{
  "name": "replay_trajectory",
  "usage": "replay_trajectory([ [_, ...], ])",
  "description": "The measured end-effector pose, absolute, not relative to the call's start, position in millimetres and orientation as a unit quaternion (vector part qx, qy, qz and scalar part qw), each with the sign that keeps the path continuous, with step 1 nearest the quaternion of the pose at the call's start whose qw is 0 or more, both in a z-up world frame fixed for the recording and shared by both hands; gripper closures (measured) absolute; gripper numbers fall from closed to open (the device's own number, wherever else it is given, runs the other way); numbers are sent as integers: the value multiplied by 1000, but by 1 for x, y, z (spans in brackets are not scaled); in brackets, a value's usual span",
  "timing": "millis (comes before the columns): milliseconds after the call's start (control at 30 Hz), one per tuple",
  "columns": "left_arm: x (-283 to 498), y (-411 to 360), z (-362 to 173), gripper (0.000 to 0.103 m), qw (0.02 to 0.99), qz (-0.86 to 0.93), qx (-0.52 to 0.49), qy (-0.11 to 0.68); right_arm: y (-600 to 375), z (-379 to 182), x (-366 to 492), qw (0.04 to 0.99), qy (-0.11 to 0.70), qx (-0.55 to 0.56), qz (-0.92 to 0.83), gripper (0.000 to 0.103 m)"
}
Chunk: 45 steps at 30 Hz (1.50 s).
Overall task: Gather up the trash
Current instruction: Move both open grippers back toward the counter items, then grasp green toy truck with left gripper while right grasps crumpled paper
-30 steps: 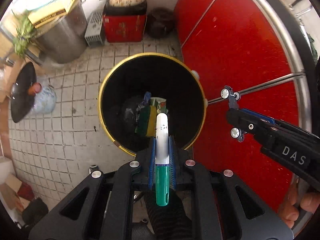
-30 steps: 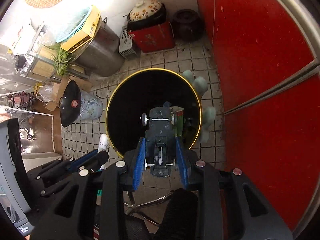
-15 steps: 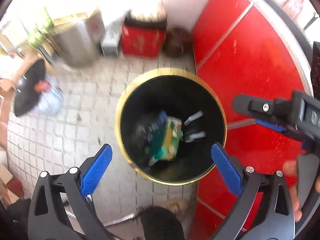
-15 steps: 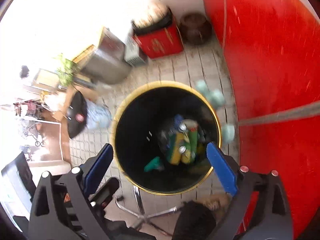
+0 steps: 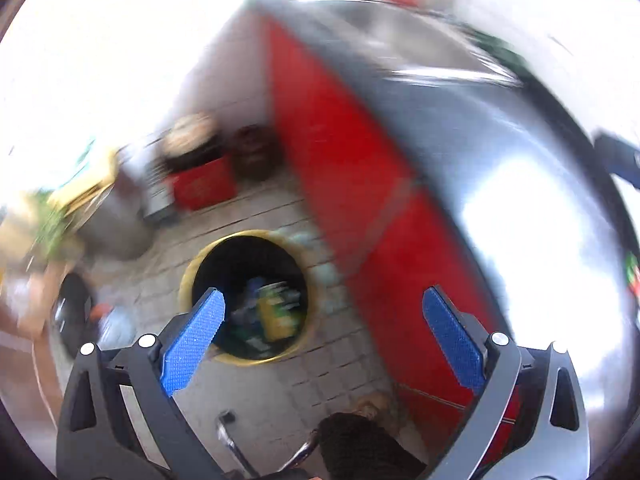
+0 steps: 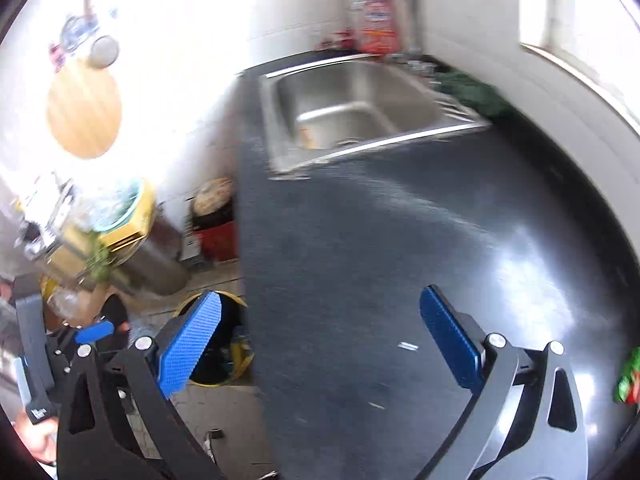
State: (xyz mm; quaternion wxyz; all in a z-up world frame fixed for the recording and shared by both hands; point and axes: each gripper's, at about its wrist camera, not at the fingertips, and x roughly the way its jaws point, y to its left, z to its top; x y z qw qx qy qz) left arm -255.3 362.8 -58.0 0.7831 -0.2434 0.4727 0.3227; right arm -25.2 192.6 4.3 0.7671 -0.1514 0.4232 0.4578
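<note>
A black trash bin with a gold rim (image 5: 240, 358) stands on the tiled floor beside the red cabinet, and several pieces of colourful trash (image 5: 276, 312) lie inside it. My left gripper (image 5: 320, 292) hangs high above the bin, open and empty; this view is blurred. My right gripper (image 6: 320, 292) is over the black countertop (image 6: 400, 240); its jaws are opening with nothing between them. Part of the bin (image 6: 236, 376) shows past the counter's edge. A red and green wrapper (image 6: 628, 380) lies at the counter's right edge.
A steel sink (image 6: 352, 108) is set into the far end of the counter, with a red bottle behind it. A steel pot (image 6: 152, 264), a red box (image 6: 216, 240) and a dark jar (image 5: 256, 156) stand on the floor by the wall. A tiny scrap (image 6: 407, 346) lies on the counter.
Both grippers opened: the green-capped white marker left my left one and the dark wheeled object my right one, dropping into the bin. Both then rose; the right now looks over the counter.
</note>
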Motion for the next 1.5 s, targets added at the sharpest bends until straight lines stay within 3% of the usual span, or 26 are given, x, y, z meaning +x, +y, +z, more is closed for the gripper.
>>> replay_trajectory([
  [167, -138, 294, -32, 7, 828, 194, -178, 495, 9, 7, 53, 836, 450, -148, 277, 7],
  [300, -52, 227, -21, 7, 846, 95, -131, 507, -125, -3, 78, 852, 493, -84, 153, 7],
  [633, 70, 53, -46, 7, 831, -55, -32, 552, -320, -43, 47, 833, 552, 19, -16, 7],
  [1000, 145, -13, -96, 7, 795, -86, 25, 600, -313, -114, 52, 794, 606, 38, 24, 6],
  [1500, 195, -21, -111, 6, 802, -96, 77, 584, -265, -124, 155, 829, 556, -18, 57, 5],
])
